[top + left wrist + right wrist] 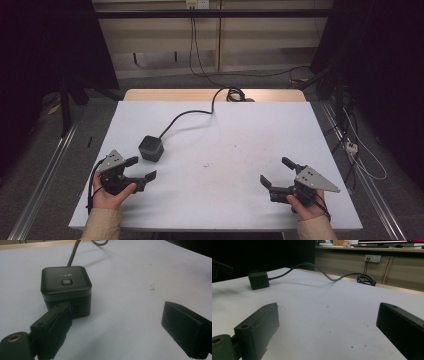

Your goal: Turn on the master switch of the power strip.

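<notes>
Cube socket [151,148] w/ cable sits just ahead of left gripper [141,168]; both grippers' fingers wide open, empty.

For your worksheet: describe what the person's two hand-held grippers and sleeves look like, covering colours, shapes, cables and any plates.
Both the left gripper and the right gripper are black, each with two blocky, flat-faced fingers. Each carries a grey three-cornered plate with small dark holes on top. A thin black cable loops from the left gripper beside the hand. The sleeves are light beige knit with ribbed cuffs.
</notes>
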Action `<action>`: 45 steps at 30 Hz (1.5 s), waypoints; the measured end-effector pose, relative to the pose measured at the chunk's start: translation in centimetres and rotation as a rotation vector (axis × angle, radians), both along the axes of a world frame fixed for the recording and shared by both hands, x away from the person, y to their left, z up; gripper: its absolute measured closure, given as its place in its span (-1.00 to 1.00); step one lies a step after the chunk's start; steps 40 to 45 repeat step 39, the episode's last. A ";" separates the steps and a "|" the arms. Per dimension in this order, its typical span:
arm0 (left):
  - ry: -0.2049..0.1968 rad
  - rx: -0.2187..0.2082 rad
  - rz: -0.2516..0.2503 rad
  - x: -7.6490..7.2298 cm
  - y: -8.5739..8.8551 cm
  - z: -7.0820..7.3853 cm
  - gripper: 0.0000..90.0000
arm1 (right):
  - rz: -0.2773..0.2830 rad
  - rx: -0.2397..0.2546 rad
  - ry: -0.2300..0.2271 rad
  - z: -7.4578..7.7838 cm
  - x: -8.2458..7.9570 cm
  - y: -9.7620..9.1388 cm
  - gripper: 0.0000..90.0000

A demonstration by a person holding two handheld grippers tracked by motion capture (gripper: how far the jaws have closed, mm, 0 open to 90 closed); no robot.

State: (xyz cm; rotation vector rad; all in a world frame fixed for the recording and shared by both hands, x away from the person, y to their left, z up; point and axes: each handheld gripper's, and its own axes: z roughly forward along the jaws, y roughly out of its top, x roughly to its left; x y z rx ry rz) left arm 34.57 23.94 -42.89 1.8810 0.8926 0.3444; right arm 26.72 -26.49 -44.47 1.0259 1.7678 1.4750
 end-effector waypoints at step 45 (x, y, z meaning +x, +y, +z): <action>0.008 0.017 -0.015 -0.3 -0.1 -0.7 -0.81 | -0.003 -0.006 0.003 0.0 -0.2 -0.2 -0.91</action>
